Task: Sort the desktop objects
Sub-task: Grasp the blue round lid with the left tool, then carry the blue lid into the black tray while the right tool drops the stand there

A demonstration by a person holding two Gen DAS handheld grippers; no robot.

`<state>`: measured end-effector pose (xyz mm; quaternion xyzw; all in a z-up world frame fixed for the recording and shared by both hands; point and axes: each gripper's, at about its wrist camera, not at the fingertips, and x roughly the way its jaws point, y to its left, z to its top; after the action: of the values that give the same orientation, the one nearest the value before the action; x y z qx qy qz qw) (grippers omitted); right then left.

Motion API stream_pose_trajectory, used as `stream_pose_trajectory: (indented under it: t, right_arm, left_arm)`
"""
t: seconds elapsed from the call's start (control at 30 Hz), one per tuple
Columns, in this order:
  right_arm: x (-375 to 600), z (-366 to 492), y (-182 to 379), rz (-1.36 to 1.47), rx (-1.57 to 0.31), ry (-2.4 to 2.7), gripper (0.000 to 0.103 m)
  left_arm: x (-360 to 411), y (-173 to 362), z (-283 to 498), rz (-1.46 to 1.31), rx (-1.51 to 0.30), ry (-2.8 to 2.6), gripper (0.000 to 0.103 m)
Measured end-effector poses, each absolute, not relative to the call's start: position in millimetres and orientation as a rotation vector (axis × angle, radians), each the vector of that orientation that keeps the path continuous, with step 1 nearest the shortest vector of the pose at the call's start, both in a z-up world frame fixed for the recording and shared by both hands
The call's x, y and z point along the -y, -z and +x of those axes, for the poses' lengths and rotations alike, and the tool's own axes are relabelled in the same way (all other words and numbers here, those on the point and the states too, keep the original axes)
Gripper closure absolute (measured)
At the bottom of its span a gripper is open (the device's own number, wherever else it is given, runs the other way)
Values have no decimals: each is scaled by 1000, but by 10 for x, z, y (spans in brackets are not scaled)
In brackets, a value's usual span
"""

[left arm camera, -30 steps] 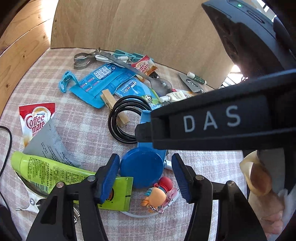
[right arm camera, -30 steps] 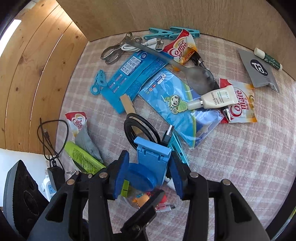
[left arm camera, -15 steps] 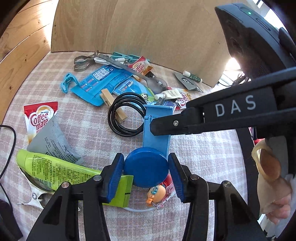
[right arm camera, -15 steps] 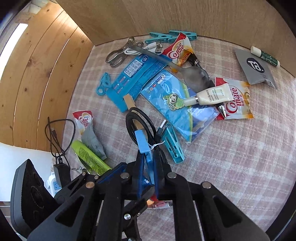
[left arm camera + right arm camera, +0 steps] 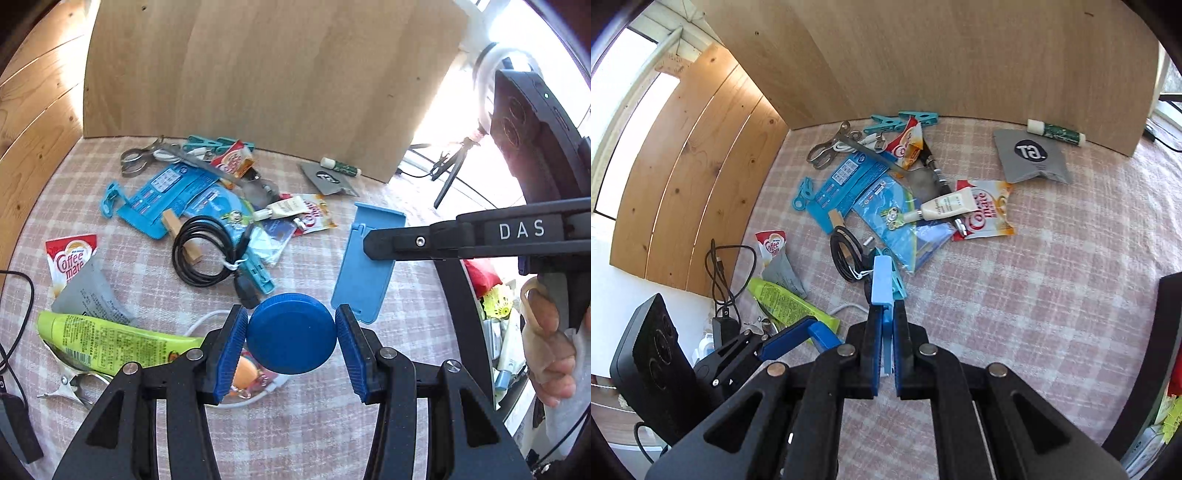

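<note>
Here the left tool (image 5: 291, 345) grips a round blue lid (image 5: 291, 333) by its rim, both pads pressed on opposite sides, and holds it clear above the tabletop (image 5: 388, 398). The right tool (image 5: 884, 354) is clamped on the lower end of a flat blue stand (image 5: 882, 280), seen edge-on between its jaws in the right wrist view; in the left wrist view the stand (image 5: 369, 266) hangs as a broad slab just right of the lid, apart from it.

The clutter sits toward the far left of the checked cloth: a coiled black cable (image 5: 205, 251), a teal clip (image 5: 255, 271) beside it, blue packets (image 5: 173, 194), scissors (image 5: 136, 162) near the back board (image 5: 258, 74), and a green tube (image 5: 110, 339) low at the left edge. A white cable (image 5: 207, 319) runs under the lid. A Coffee-mate sachet (image 5: 986, 212) marks the right limit of the heap, with a grey pouch (image 5: 1030, 157) and a glue stick (image 5: 1054, 132) against the board.

The right half of the cloth in the right wrist view lies bare up to its edge. Wooden panels (image 5: 694, 177) close the left side, and the board closes the back.
</note>
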<state>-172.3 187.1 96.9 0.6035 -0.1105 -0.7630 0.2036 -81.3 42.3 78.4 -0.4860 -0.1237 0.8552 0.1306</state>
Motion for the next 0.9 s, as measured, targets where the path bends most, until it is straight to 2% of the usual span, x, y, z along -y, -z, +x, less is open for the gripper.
stream_pose_trajectory:
  t: [0.23, 0.57, 0.9]
  right_arm:
    - [-3000, -1383, -1189, 1674, 429, 2253, 98]
    - [-4722, -473, -1520, 1699, 603, 2519, 98]
    - [-5903, 295, -1449, 1813, 747, 2712, 98]
  left_arm:
    - [-1147, -1036, -818, -1333, 256, -2368, 56]
    - [-2831, -1205, -495, -1257, 71, -2044, 56]
    - [-3869, -1187, 73, -1231, -130, -1797, 56]
